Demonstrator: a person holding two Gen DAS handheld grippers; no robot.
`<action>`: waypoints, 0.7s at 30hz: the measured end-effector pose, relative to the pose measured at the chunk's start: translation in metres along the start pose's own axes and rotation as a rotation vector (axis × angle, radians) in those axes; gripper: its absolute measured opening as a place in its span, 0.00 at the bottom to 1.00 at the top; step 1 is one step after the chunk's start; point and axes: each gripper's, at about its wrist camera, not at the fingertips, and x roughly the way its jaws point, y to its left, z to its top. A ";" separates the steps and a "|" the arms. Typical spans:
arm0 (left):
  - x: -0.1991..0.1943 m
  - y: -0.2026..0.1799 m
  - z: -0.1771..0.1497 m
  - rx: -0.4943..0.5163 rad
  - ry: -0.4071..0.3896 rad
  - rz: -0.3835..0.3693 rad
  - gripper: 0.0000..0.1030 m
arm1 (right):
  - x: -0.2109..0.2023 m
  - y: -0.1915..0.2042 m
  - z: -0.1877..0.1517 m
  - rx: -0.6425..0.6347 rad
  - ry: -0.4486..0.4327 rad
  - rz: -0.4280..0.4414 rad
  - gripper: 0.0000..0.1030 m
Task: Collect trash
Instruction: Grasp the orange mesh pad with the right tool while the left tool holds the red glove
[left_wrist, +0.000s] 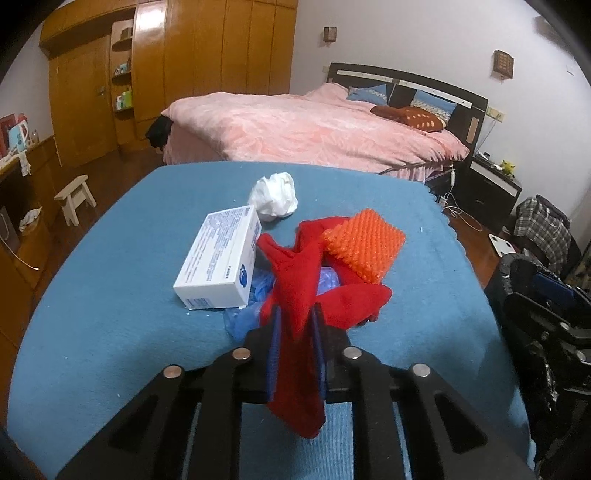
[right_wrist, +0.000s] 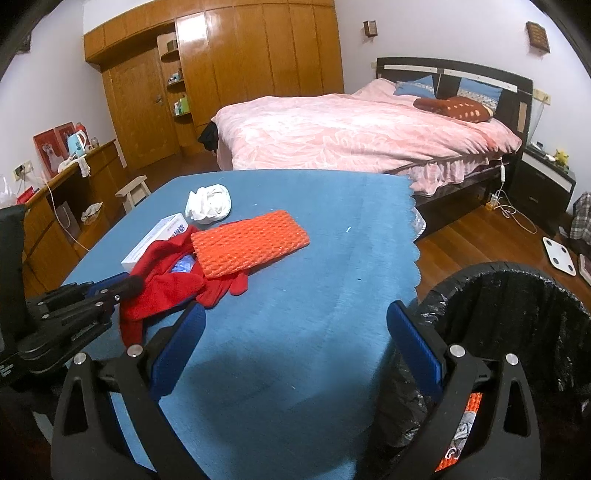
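The white box (left_wrist: 218, 266) lies at the left of the blue-covered bench (left_wrist: 110, 295), its long axis running away toward the crumpled white wad (left_wrist: 274, 197). The left tongs (left_wrist: 297, 325) are clenched on the red cloth (left_wrist: 295, 295), whose strip runs lengthwise between the pads, half hiding a blue plastic scrap (left_wrist: 255, 291). The orange mesh pad (right_wrist: 249, 242) lies crosswise. The right tongs (right_wrist: 295, 347) are released beside the black-lined bin (right_wrist: 517, 314), its contents cut off

Left gripper (left_wrist: 297, 325): jaws nearly closed, pads pinching red cloth (left_wrist: 295, 295), pointing downward at a slant.
Right gripper (right_wrist: 295, 354): jaws spread wide, nothing between the pads, angled downward.
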 end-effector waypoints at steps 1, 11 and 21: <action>0.001 0.001 0.000 -0.002 0.001 0.000 0.12 | 0.001 0.001 0.000 -0.002 0.002 0.001 0.93; 0.021 -0.001 0.001 -0.006 0.039 0.005 0.32 | 0.008 0.003 -0.002 -0.009 0.018 -0.006 0.93; 0.012 -0.002 0.009 -0.007 -0.024 -0.010 0.06 | 0.016 0.003 0.003 0.000 0.017 -0.006 0.93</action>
